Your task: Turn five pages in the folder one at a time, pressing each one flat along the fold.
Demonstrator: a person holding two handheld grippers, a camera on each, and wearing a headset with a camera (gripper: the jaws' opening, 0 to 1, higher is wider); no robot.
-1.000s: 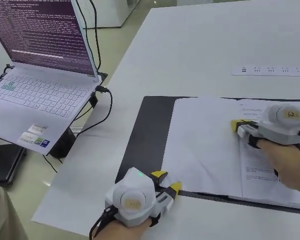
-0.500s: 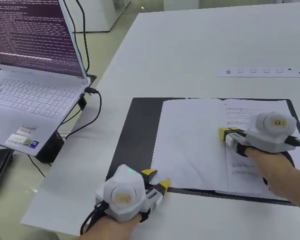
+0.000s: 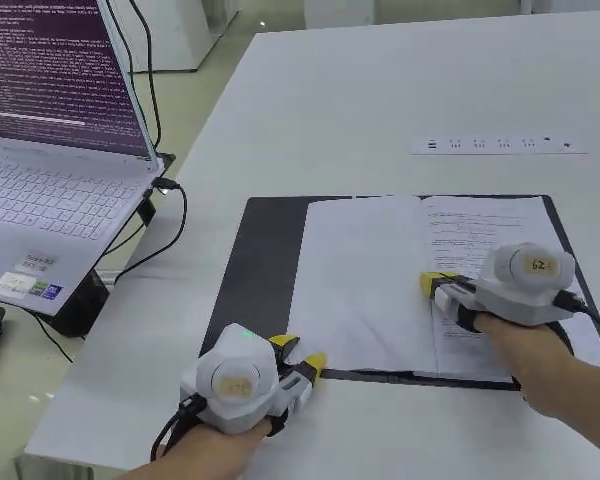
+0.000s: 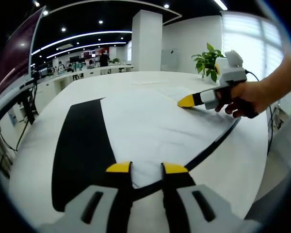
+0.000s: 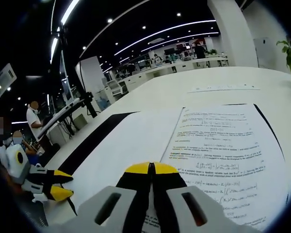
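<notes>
Evidently mid-press: on the white table the black folder lies open before me, a blank page flat on its left half and a printed page on its right. My right gripper, jaws closed on nothing, sets its tips at the fold. My left gripper waits at the folder's near edge, jaws narrowly parted and empty. Next, I judge, comes a firm stroke along the fold, then lifting the printed page.

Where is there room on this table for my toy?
The table is bare past the power strip, and between that strip and the folder. Left of the folder is free too. It's crowded at the folder's near side, by the left tongs and right tongs.
</notes>
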